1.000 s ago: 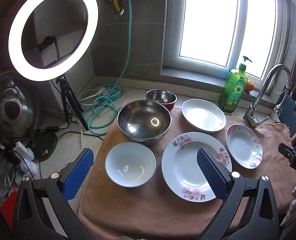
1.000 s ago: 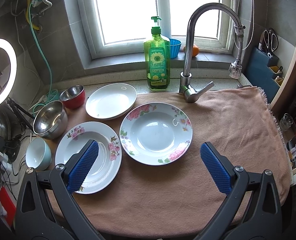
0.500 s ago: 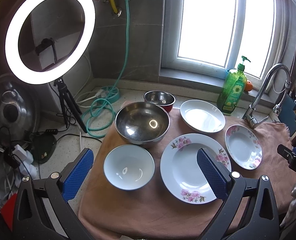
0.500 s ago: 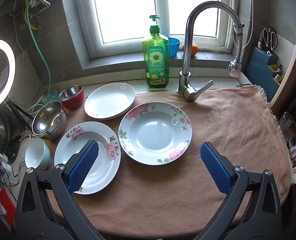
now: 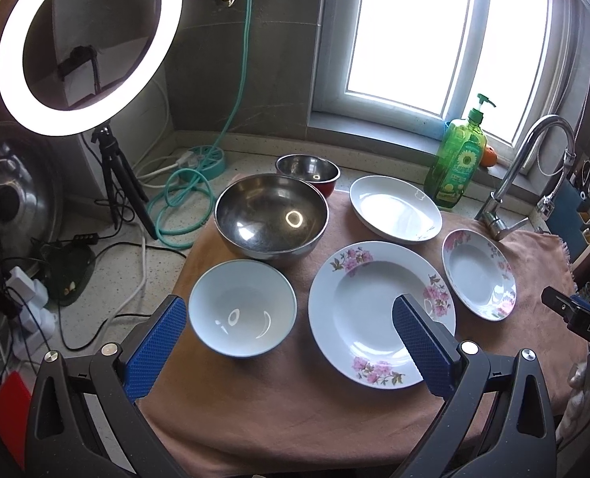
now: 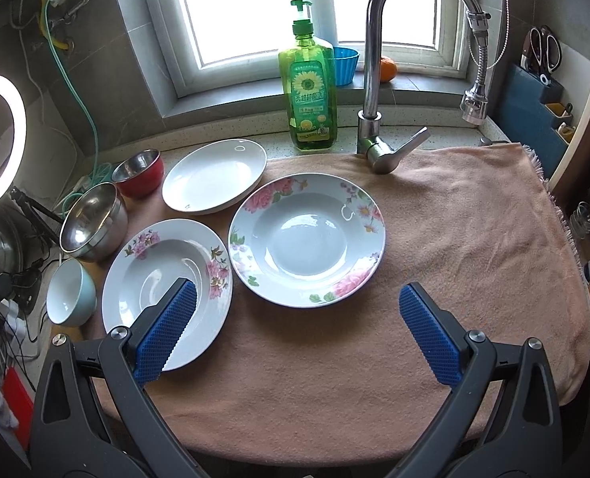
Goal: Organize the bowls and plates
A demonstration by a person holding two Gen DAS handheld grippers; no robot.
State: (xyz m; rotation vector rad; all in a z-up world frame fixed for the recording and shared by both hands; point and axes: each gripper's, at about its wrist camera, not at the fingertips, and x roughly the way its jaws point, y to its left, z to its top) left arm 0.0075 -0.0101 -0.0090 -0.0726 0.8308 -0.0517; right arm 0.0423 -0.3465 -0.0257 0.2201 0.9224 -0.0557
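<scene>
On a pink towel (image 6: 454,239) lie a large flowered plate (image 5: 370,306) (image 6: 163,283), a smaller flowered deep plate (image 5: 478,275) (image 6: 306,239) and a plain white plate (image 5: 394,209) (image 6: 215,175). A pale blue bowl (image 5: 241,312) (image 6: 69,292), a large steel bowl (image 5: 271,219) (image 6: 91,221) and a small red steel bowl (image 5: 308,169) (image 6: 139,171) stand on the left. My left gripper (image 5: 291,318) hovers open over the blue bowl and the large plate. My right gripper (image 6: 298,302) is open above the near edge of the deep plate. Neither holds anything.
A green soap bottle (image 6: 308,91) and a steel tap (image 6: 378,79) stand at the back by the window. A ring light on a tripod (image 5: 83,47), a green hose (image 5: 187,199) and cables crowd the left counter. A knife and scissors holder (image 6: 541,75) hangs at the right.
Both views have shifted slightly: the dishes sit a little lower and left in the left wrist view. Nothing on the towel has moved; both grippers stay open.
</scene>
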